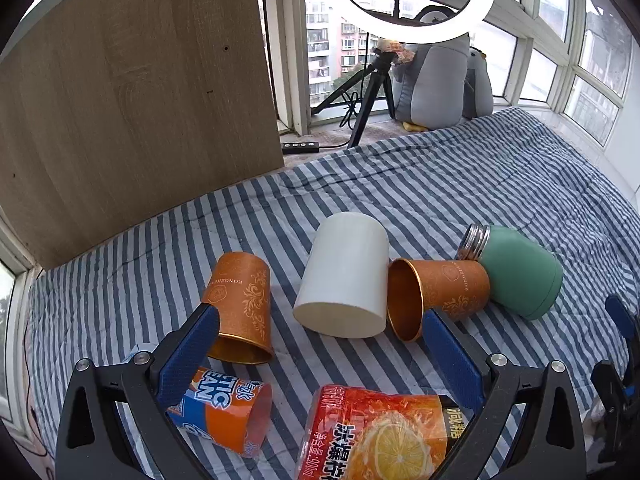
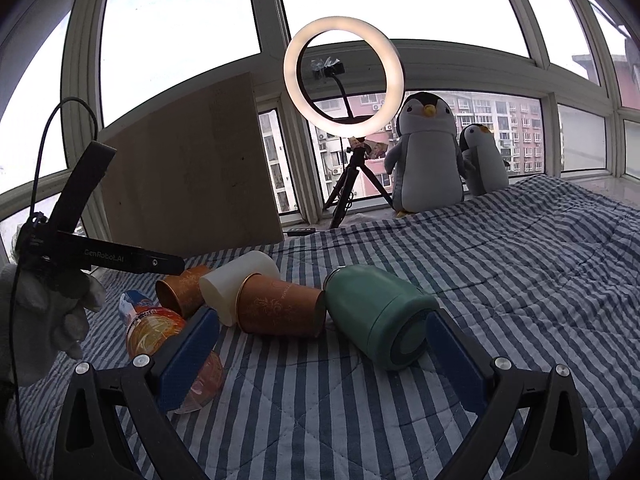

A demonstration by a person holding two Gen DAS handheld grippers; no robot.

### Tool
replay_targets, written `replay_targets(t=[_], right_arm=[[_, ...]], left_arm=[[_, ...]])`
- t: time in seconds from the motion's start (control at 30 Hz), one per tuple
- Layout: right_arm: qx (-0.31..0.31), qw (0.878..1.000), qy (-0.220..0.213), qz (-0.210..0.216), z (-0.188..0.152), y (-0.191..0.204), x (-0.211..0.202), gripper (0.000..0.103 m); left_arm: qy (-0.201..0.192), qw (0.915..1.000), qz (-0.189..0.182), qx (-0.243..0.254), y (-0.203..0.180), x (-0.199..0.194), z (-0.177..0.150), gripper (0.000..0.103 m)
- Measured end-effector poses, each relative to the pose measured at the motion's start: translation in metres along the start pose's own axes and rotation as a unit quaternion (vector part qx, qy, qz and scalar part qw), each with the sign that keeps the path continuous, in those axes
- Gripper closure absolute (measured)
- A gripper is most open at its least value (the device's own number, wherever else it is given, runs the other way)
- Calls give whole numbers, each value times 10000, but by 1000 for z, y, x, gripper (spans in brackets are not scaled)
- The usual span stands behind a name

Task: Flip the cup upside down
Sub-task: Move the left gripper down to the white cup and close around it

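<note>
Several cups lie on their sides on the striped bedspread (image 1: 440, 184). An orange paper cup (image 1: 242, 306) lies at the left, a white cup (image 1: 344, 278) in the middle, a second orange paper cup (image 1: 438, 294) to its right, and a green flask (image 1: 520, 270) beyond that. My left gripper (image 1: 320, 344) is open and empty, its left finger (image 1: 192, 352) in front of the left orange cup. My right gripper (image 2: 320, 344) is open and empty, in front of the green flask (image 2: 376, 316) and the orange cup (image 2: 280, 306).
A juice bottle with an orange label (image 1: 380, 436) and a small orange-and-blue cup (image 1: 224, 412) lie close under my left gripper. A wooden board (image 1: 132, 92) stands at the back left. A ring light on a tripod (image 2: 344, 80) and plush penguins (image 2: 426, 156) stand by the window.
</note>
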State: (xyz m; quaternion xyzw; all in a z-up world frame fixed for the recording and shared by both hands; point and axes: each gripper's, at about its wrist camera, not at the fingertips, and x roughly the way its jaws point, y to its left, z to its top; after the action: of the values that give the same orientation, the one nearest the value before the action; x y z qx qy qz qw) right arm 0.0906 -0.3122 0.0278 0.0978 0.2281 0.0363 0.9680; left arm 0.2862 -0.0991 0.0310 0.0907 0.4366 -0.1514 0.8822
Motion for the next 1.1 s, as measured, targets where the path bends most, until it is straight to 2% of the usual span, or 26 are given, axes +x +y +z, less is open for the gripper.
replay_targets(t=[0.17,0.33,0.43,0.6,0.77,0.93,1.0,1.1], right_arm=[[185,9998,-26,40,-4,-9,2,1],[227,9995,-214,19,-2,-12,-7,1],[238,9992,-335,22,-2,-13,-12,1],[121,9986,-520,-42,-1,-9,-18,1],[-54,9977,-672,-120,-1,-3,-22,1],[-62,9974,-701,-129,-2,-3,-22,1],[-40,9971,-744,-154,-3,-4,-23,1],[21,9970,-766,-143,-3,-7,-24,1]], left_arm=[[414,9986,172,291,-10,42,30,3],[808,9960,228,308,-7,76,47,14],[1022,9943,40,289,-10,91,48,15],[1284,9902,-74,542,-26,102,42,19],[1565,9845,33,793,-37,110,39,19],[1496,9849,196,846,-38,109,37,20],[1459,9856,129,845,-36,108,36,27],[1383,9866,186,848,-35,105,35,26]])
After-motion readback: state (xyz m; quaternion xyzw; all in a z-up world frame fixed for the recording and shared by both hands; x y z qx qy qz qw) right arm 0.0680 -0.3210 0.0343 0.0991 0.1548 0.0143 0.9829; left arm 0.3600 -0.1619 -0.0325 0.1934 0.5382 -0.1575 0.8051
